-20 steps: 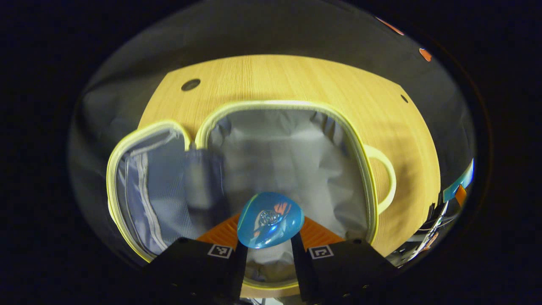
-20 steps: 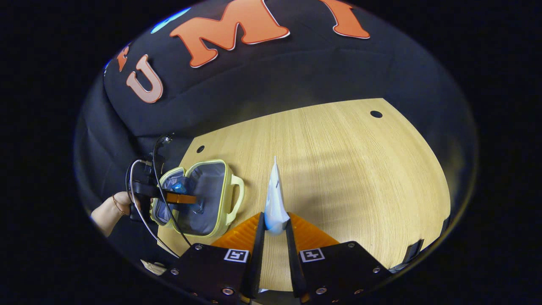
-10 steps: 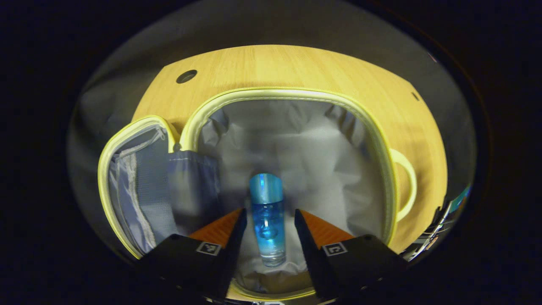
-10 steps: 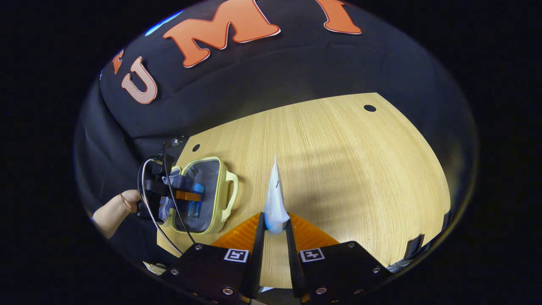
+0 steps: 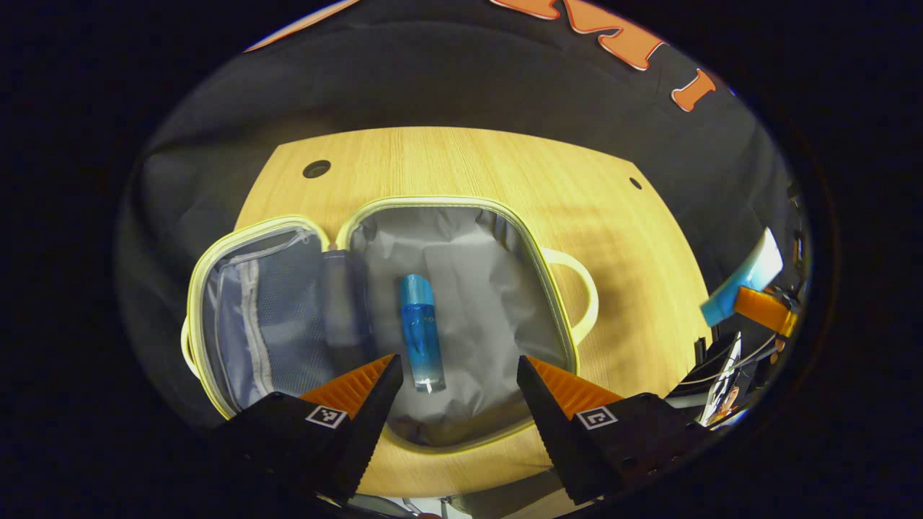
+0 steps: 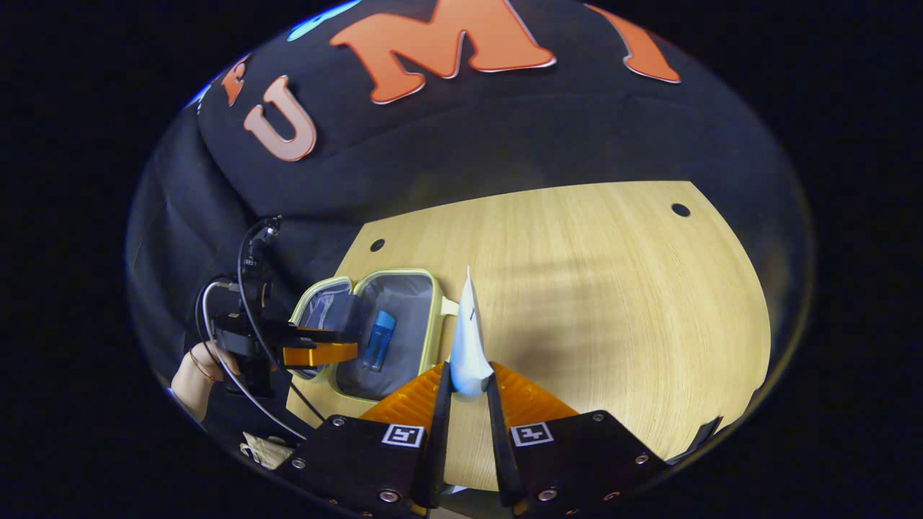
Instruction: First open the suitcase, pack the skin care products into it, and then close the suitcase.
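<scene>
Inside open suitcase, blue bottle w/ jaws spread.

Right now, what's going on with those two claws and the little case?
Left gripper open, above the suitcase. Blue bottle lying inside on the lining. Right gripper shut on a white tube. Nothing blocking the opening.

Recording booth, black cloth wall, wood table
</scene>
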Available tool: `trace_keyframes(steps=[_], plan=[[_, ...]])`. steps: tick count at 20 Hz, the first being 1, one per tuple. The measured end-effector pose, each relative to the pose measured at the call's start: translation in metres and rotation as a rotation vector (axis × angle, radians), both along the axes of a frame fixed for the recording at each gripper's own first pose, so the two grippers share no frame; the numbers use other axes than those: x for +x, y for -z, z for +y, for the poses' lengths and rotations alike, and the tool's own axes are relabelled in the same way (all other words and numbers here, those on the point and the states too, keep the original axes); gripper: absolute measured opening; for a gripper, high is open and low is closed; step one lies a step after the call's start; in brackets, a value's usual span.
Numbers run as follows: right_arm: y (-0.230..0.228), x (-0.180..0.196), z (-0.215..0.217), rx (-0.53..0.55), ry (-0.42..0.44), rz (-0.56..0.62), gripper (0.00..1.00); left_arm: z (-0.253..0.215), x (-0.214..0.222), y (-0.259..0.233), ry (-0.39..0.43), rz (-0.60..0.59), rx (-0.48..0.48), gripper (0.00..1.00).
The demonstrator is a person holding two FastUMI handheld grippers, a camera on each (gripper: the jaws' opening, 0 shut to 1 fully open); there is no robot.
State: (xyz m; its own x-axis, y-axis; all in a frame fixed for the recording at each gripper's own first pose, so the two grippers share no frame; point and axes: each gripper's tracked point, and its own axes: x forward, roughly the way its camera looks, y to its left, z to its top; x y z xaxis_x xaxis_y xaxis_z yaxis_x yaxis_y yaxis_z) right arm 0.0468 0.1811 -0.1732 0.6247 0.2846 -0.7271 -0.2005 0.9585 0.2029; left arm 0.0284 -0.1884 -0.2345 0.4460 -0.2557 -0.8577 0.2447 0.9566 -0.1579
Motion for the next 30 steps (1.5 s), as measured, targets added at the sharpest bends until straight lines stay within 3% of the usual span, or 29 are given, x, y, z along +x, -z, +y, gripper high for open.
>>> trace_keyframes(steps=[4, 7, 12, 17, 22, 24, 26, 27, 29, 30], plan=[[0.004, 0.013, 0.085, 0.055, -0.142, 0.106, 0.30, 0.036, -0.037, -0.024, -0.058, -0.040, -0.066, 0.98], [0.041, 0.021, 0.125, 0.027, -0.218, 0.225, 0.30, 0.078, -0.064, -0.028, -0.099, -0.050, -0.057, 0.98], [0.100, 0.018, 0.142, -0.040, -0.258, 0.409, 0.30, 0.135, -0.099, -0.022, -0.206, -0.043, -0.046, 0.98], [0.162, 0.028, 0.152, -0.122, -0.212, 0.524, 0.30, 0.166, -0.129, -0.010, -0.281, -0.008, -0.057, 0.98], [0.191, 0.040, 0.154, -0.149, -0.153, 0.563, 0.30, 0.183, -0.143, 0.005, -0.348, 0.029, -0.063, 0.98], [0.192, 0.041, 0.162, -0.127, -0.142, 0.573, 0.40, 0.188, -0.144, 0.005, -0.373, 0.038, -0.082, 0.98], [0.178, 0.043, 0.171, -0.084, -0.152, 0.539, 0.65, 0.196, -0.139, 0.005, -0.374, 0.026, -0.069, 0.98], [0.173, 0.046, 0.172, -0.076, -0.148, 0.516, 0.82, 0.199, -0.137, 0.005, -0.370, 0.021, -0.063, 0.98], [0.161, 0.049, 0.175, -0.059, -0.135, 0.473, 0.96, 0.203, -0.131, 0.004, -0.352, 0.013, -0.078, 0.98], [0.155, 0.049, 0.175, -0.059, -0.128, 0.447, 0.96, 0.206, -0.126, 0.002, -0.343, 0.010, -0.091, 0.98]])
